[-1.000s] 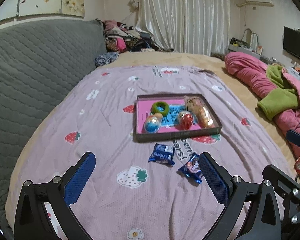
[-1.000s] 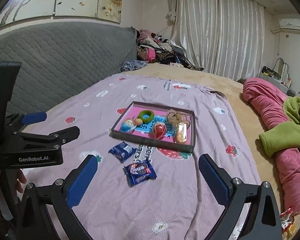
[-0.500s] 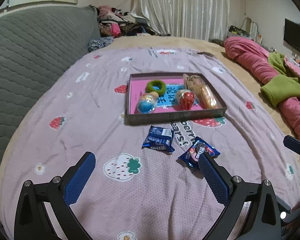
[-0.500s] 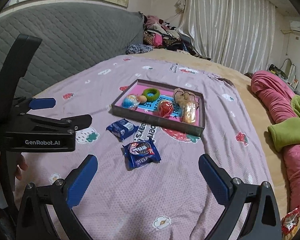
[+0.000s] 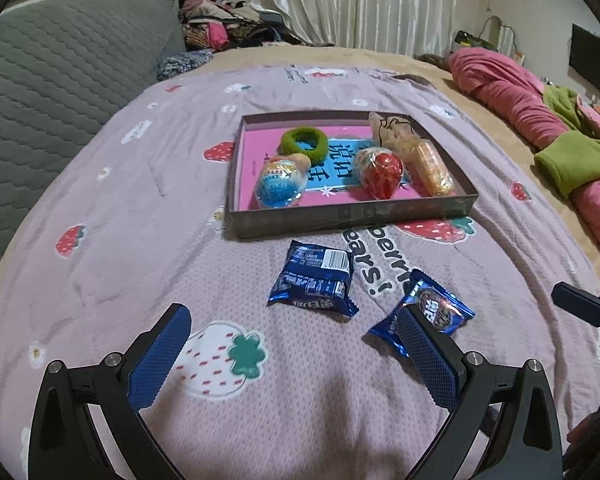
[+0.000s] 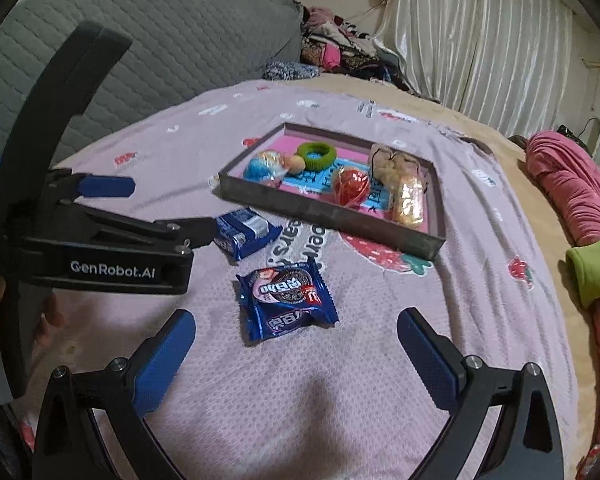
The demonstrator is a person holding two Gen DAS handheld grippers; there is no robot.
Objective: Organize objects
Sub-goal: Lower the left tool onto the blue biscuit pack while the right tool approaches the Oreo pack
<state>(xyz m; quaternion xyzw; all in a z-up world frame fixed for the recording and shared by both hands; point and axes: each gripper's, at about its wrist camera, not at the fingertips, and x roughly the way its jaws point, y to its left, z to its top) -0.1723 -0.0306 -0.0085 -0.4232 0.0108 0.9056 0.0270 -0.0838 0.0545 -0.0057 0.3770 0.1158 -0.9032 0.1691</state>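
Note:
Two blue cookie packets lie on the pink strawberry blanket in front of a grey tray [image 5: 352, 216]. One packet [image 5: 314, 282] lies back side up; the other [image 5: 436, 312] shows its cookie picture, also in the right wrist view [image 6: 286, 304]. The tray [image 6: 328, 212] holds a green ring [image 5: 304, 142], a blue egg [image 5: 278, 190], a red egg [image 5: 382, 172] and an orange wrapped snack [image 5: 430, 168]. My left gripper [image 5: 292, 352] is open, just short of the back-side-up packet [image 6: 244, 232]. My right gripper [image 6: 296, 352] is open, just short of the picture packet.
A grey quilted headboard [image 5: 52, 80] runs along the left. Pink and green bedding [image 5: 548, 132] is piled on the right. Clothes [image 5: 228, 24] lie heaped at the far end by the curtains. The left gripper's body [image 6: 100, 240] shows at the left of the right wrist view.
Both grippers have moved forward and down toward the two packets, which now look larger and closer. Both stay open. Nothing on the bed has moved.

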